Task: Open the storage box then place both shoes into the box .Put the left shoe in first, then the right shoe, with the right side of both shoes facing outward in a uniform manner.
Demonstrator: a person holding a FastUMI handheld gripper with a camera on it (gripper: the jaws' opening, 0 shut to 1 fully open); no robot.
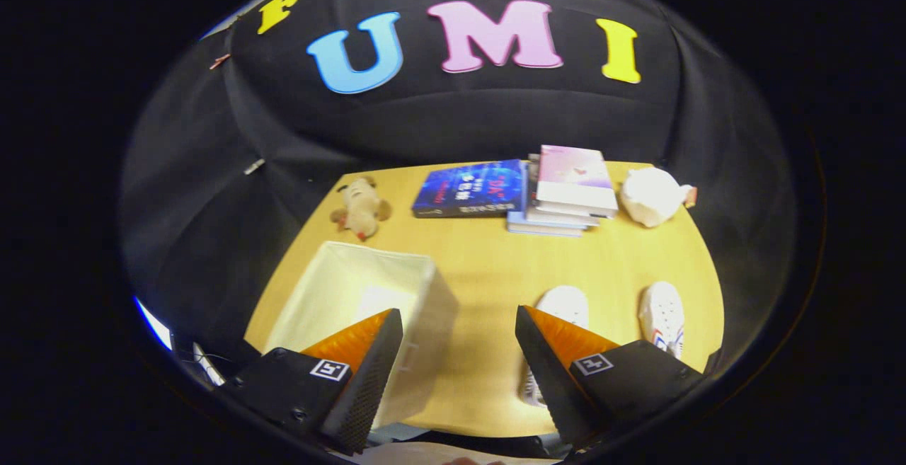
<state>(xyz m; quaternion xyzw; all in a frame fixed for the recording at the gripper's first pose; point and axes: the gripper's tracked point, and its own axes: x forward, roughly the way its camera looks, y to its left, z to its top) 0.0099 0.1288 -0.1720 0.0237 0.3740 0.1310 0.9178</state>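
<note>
the box [357, 295] sits at the near left part of the table [488, 267], its top open and nothing visible inside, so the opening step looks done. the two shoes [566, 309] [663, 318] stand side by side at the near right, toes pointing to the far edge, well apart from the box. your claw [459, 341] hangs above the near edge with its fingers spread wide and nothing between them; one finger overlaps the box's near right corner in view, the other covers the heel of the nearer shoe.

the main risk, as i judge it, is order: take the wrong shoe first, or set one down unturned, and the right sides will not face outward alike. the box walls look soft, so a shoe dragged over the rim could fold it or push the box.

further out, a plush toy [361, 209] lies at the far left, a blue book [468, 189] and a stack of books [570, 189] along the far edge, a white plush [652, 196] at the far right corner. the blue cover bears writing, too small to read. each finger carries a square marker.
</note>
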